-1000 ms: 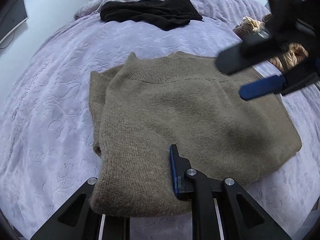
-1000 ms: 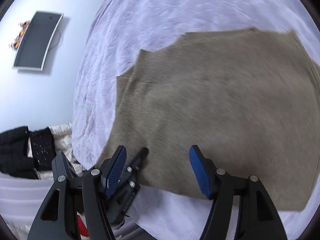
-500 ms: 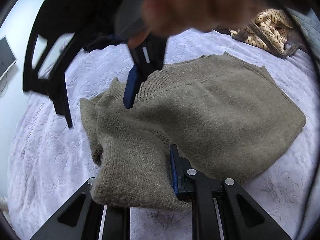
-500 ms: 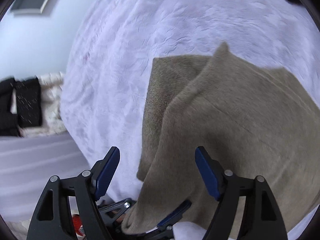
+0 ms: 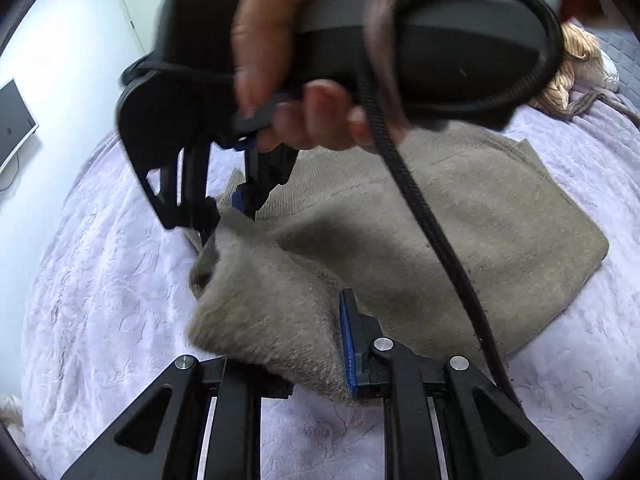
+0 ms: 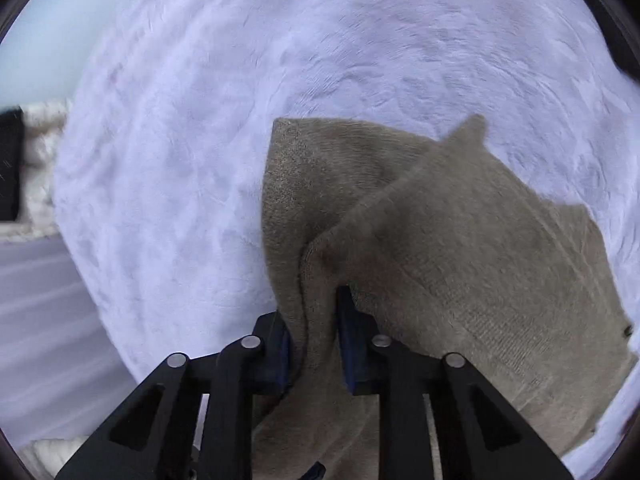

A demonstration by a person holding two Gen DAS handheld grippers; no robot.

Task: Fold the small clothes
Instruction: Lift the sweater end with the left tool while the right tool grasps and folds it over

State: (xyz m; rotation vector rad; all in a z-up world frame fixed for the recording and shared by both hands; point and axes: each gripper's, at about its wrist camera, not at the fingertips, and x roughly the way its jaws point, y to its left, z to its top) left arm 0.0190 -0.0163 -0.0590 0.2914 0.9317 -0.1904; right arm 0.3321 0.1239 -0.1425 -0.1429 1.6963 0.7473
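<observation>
An olive-brown knit sweater (image 5: pixel 460 232) lies partly folded on a lilac bedspread (image 5: pixel 100 300). My left gripper (image 5: pixel 316 356) is shut on the sweater's near edge, with cloth bunched between its fingers. My right gripper (image 6: pixel 314 344) is shut on the sweater's far left edge (image 6: pixel 460 260) and lifts it slightly. In the left wrist view the right gripper (image 5: pixel 226 210) hangs from a hand above the cloth, its tips buried in the fold. A black cable (image 5: pixel 432 232) droops from it across the sweater.
A striped tan garment (image 5: pixel 576 76) lies at the bed's far right. A wall monitor (image 5: pixel 12 124) is at the left. The bed's edge and a white knit item (image 6: pixel 40 168) show at the left of the right wrist view.
My right gripper swung across to the sweater's left edge, came down and shut on it. The left gripper kept its hold, and the left side of the sweater has bunched and risen.
</observation>
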